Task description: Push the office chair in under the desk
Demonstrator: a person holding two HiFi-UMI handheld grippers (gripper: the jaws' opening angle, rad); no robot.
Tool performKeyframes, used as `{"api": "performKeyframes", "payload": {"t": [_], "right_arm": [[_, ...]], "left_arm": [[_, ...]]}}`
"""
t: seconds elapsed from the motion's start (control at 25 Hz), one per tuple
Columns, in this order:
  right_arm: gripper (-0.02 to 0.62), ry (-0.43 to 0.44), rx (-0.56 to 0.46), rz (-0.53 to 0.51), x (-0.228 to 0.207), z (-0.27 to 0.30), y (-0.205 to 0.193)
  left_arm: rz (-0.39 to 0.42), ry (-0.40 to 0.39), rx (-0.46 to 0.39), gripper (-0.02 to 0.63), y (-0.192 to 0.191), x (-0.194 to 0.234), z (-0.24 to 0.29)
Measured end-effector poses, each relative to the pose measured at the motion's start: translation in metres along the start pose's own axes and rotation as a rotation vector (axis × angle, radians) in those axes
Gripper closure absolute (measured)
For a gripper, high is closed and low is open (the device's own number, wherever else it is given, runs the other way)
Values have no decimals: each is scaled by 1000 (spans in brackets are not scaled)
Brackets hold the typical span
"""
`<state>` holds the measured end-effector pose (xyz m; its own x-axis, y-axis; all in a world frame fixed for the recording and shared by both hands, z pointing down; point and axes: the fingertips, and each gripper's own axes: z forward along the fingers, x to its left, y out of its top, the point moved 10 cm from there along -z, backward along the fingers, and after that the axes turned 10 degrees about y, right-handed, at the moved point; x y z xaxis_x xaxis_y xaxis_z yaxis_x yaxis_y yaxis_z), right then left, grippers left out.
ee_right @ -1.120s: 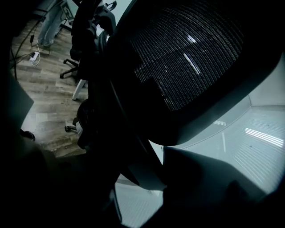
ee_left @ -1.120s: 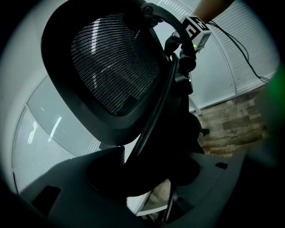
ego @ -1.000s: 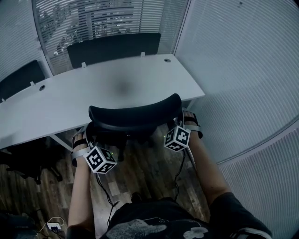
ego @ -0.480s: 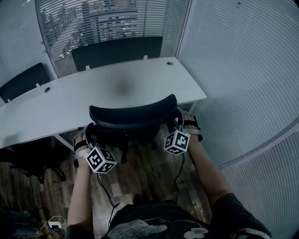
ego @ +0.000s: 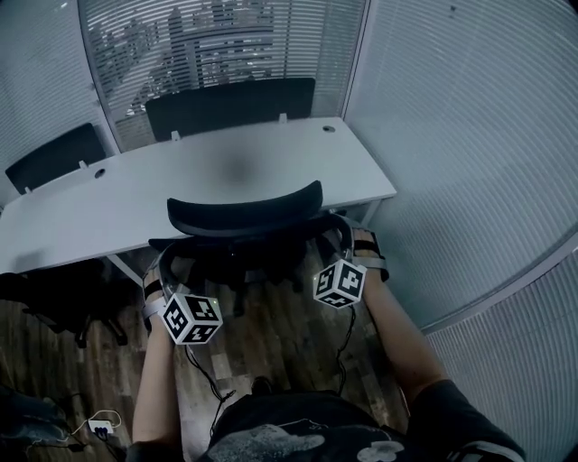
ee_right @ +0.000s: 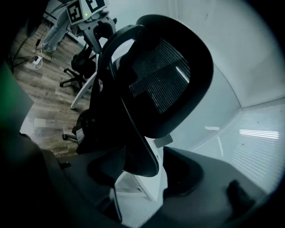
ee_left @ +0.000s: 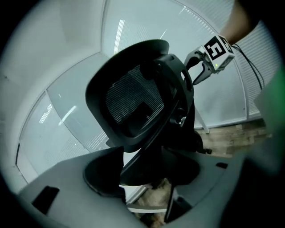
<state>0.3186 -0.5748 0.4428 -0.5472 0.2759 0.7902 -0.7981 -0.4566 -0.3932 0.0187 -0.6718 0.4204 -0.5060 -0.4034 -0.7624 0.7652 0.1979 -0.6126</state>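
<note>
The black office chair [ego: 242, 217] stands at the near edge of the white desk [ego: 135, 194], its mesh back [ee_left: 133, 102] toward me. My left gripper [ego: 164, 275] is at the back's left side. The curved frame bar lies between its wide jaws [ee_left: 149, 178], and I see no pad pressing on it. My right gripper [ego: 350, 245] is at the right side. The frame's edge [ee_right: 140, 156] sits between its jaws [ee_right: 142, 178], with a light gap beside one pad. Each gripper's marker cube also shows in the other's view: the right gripper [ee_left: 216, 49] and the left gripper [ee_right: 89, 13].
Two more black chairs [ego: 230, 99] [ego: 54, 153] stand behind the desk. Another chair's dark base [ego: 54, 307] is on the wooden floor at the left. Walls with blinds [ego: 470, 135] close in at the right and the back. A power strip [ego: 95, 429] lies by my feet.
The chair has rolled forward toward the desk, so its back's top now overlaps the desk's near edge. Both grippers have gone forward with it.
</note>
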Motion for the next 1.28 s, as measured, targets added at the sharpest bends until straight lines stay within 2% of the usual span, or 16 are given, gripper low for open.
{"api": "performKeyframes", "payload": {"t": [0.2,0.28,0.4,0.52,0.68,0.84,1.0,1.08,1.16,1.28], "right_arm": [[334,34,-71,15,7,-29,-1],[334,47,-103,55,11,-44,-3],[334,73,-152,122,18,-68,-6],[334,78,-209,138,25,-96,-9],[334,94,-297,185,29,-130,-18],[336,120,-353,243,36,-165,-30],[345,156,-410,293,50,-207,-50],[374,144,-444,312,55,-226,-62],[453,108,-464,320,57,-242,-74],[510,80,-477,324,58,-258,-88]], "left_arm": [[-98,-13,-12,339,12,-13,-33],[-117,-23,-7,353,17,-21,-47],[-142,-17,-6,388,26,-32,-72],[-183,11,-24,441,38,-42,-100],[-271,46,-47,513,56,-55,-136],[-367,92,-68,549,71,-69,-172],[-409,98,-66,568,88,-90,-211],[-444,78,-63,574,96,-103,-230],[-478,67,-55,577,104,-114,-247],[-506,70,-45,580,111,-127,-269]]}}
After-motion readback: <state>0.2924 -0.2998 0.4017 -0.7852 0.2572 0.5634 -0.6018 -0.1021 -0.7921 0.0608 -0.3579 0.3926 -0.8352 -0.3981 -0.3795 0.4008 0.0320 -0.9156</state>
